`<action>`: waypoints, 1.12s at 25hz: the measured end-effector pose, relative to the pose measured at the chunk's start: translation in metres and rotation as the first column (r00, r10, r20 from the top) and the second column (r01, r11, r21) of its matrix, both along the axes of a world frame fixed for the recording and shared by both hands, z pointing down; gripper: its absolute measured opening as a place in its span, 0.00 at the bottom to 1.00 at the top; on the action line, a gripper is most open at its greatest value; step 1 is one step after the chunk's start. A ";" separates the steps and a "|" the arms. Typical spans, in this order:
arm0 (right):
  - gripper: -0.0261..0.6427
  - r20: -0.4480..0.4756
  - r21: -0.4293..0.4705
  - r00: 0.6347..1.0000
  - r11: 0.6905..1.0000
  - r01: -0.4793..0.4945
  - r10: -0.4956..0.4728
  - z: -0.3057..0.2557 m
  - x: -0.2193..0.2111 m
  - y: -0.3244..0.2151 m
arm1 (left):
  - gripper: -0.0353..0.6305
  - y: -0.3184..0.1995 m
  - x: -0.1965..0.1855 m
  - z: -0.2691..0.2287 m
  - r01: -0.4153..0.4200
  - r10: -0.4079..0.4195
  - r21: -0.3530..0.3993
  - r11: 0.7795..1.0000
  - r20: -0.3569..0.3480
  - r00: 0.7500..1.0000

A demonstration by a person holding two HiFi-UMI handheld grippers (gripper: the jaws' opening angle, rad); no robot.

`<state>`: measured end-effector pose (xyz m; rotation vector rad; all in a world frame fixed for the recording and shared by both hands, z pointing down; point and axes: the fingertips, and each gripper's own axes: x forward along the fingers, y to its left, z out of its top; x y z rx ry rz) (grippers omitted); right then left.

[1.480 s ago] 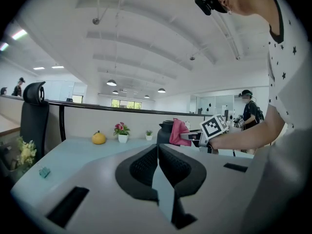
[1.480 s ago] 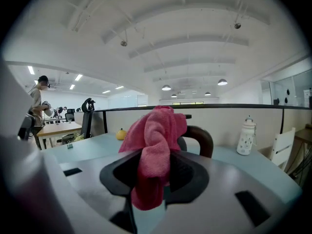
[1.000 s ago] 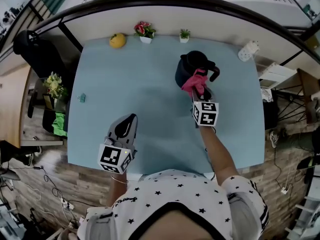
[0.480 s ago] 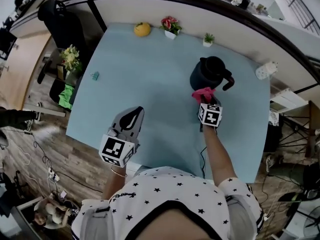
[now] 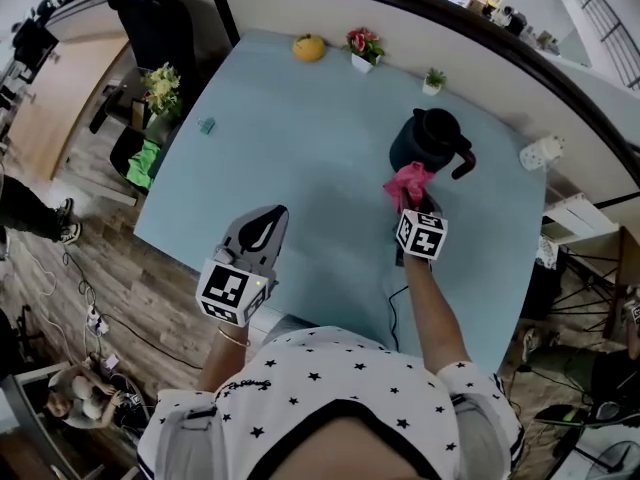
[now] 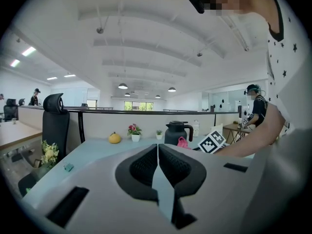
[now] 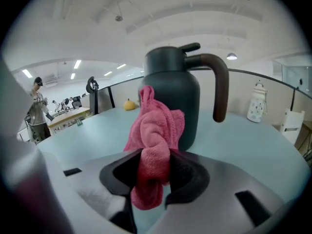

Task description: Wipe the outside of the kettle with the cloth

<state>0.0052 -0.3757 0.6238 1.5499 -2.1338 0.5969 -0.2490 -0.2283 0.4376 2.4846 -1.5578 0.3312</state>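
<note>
Compared with a second ago, the head view shows the pink cloth [image 5: 407, 183] lower, off the kettle's [image 5: 425, 140] flank and at its near side. It is pinched in the right gripper [image 5: 411, 199]. The left gripper [image 5: 268, 220] hangs well apart over the near edge of the table [image 5: 290, 138].

The left gripper view shows its jaws pressed together on nothing, with the kettle far ahead.

The right gripper view shows the jaws clamped on the cloth's middle. Its loose folds rise ahead of the fingertips [image 7: 181, 165] against the kettle's dark body, left of the handle [image 7: 220, 87]; actual contact cannot be told.

The cloth looks soft and light, so the free folds should do the wiping. The kettle seems rigid and smooth and may slide under pressure; its handle is the natural place to steady it.
</note>
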 end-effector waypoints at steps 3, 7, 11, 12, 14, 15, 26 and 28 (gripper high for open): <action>0.24 0.063 0.060 0.996 0.997 0.053 -0.057 -0.029 -0.023 0.013 | 0.10 0.011 0.004 -0.005 0.004 -0.004 0.011 1.000 0.006 1.000; 0.24 0.140 0.168 0.982 0.981 0.101 -0.125 -0.078 -0.046 0.019 | 0.10 0.027 0.006 -0.011 0.014 -0.014 0.023 1.000 0.018 1.000; 0.24 0.201 0.278 0.968 0.956 0.093 -0.153 -0.121 -0.054 0.015 | 0.10 0.045 0.006 -0.011 0.019 -0.020 0.024 1.000 0.041 0.999; 0.24 0.214 0.299 0.965 0.951 0.081 -0.150 -0.130 -0.053 0.012 | 0.10 0.048 0.006 -0.009 0.019 -0.020 0.023 1.000 0.046 0.999; 0.24 0.229 0.325 0.964 0.944 0.053 -0.133 -0.140 -0.050 0.007 | 0.10 0.053 0.005 -0.004 0.017 -0.018 0.015 1.000 0.043 0.999; 0.24 0.233 0.332 0.965 0.943 0.036 -0.118 -0.143 -0.047 0.004 | 0.10 0.055 0.006 -0.001 0.013 -0.013 0.011 1.000 0.039 0.999; 0.24 0.238 0.308 0.965 0.933 -0.185 0.112 -0.144 -0.019 -0.025 | 0.10 0.019 -0.019 -0.009 -0.097 0.097 0.036 0.995 0.016 0.995; 0.24 0.228 0.301 0.962 0.929 -0.217 0.150 -0.141 -0.017 -0.030 | 0.10 0.006 -0.025 -0.008 -0.123 0.123 0.035 0.992 0.010 0.992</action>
